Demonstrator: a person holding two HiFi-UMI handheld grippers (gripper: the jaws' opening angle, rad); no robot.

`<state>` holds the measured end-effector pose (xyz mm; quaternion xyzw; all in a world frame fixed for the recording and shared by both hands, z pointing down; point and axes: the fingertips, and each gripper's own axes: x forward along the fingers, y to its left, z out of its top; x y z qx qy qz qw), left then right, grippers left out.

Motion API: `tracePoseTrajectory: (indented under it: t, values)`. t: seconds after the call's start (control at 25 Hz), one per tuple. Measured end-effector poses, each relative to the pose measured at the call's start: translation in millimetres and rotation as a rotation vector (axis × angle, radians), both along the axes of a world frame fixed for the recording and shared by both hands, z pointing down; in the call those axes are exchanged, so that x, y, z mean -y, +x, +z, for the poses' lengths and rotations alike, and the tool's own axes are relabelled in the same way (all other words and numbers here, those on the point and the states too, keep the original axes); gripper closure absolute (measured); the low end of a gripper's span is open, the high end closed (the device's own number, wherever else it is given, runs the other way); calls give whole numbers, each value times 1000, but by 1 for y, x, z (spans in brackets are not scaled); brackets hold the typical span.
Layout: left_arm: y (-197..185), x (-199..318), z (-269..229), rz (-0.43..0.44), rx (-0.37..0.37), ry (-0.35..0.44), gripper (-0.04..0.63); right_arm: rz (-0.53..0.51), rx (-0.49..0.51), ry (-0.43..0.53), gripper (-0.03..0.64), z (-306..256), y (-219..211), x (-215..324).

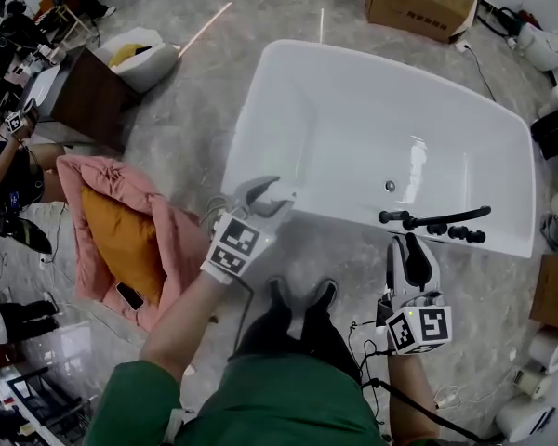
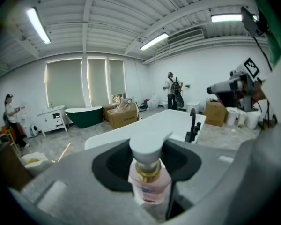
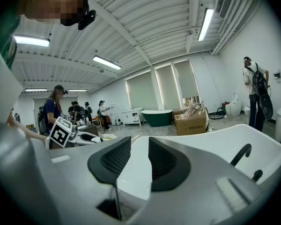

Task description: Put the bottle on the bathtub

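Observation:
The bottle (image 2: 149, 184) has a pink body, a gold collar and a white pump head (image 1: 281, 193). My left gripper (image 1: 268, 193) is shut on it, its jaws (image 2: 147, 150) clamped round the neck and shoulders. It hovers at the near left rim of the white bathtub (image 1: 353, 128), which also shows beyond the bottle (image 2: 154, 121). My right gripper (image 1: 411, 242) hangs just in front of the near rim, below the black faucet (image 1: 437, 219). Its jaws (image 3: 139, 149) stand a narrow gap apart with nothing between them, and the tub (image 3: 215, 139) shows through.
A pink blanket (image 1: 163, 240) with an orange cushion (image 1: 121, 235) and a phone (image 1: 130, 295) lies left of my feet. A cardboard box (image 1: 418, 3) stands beyond the tub, a dark cabinet (image 1: 88, 96) and white bag (image 1: 144, 54) at far left. Cables (image 1: 446, 398) trail at right.

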<state>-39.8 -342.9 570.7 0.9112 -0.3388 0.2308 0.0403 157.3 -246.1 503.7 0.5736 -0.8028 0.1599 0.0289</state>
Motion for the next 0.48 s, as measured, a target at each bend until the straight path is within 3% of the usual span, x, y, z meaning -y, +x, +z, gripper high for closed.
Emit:
tracePoseTrajectory:
  t: [0.48]
  values:
    - [10, 28, 50, 7, 32, -58, 425, 32, 4, -48, 517, 25, 12, 15]
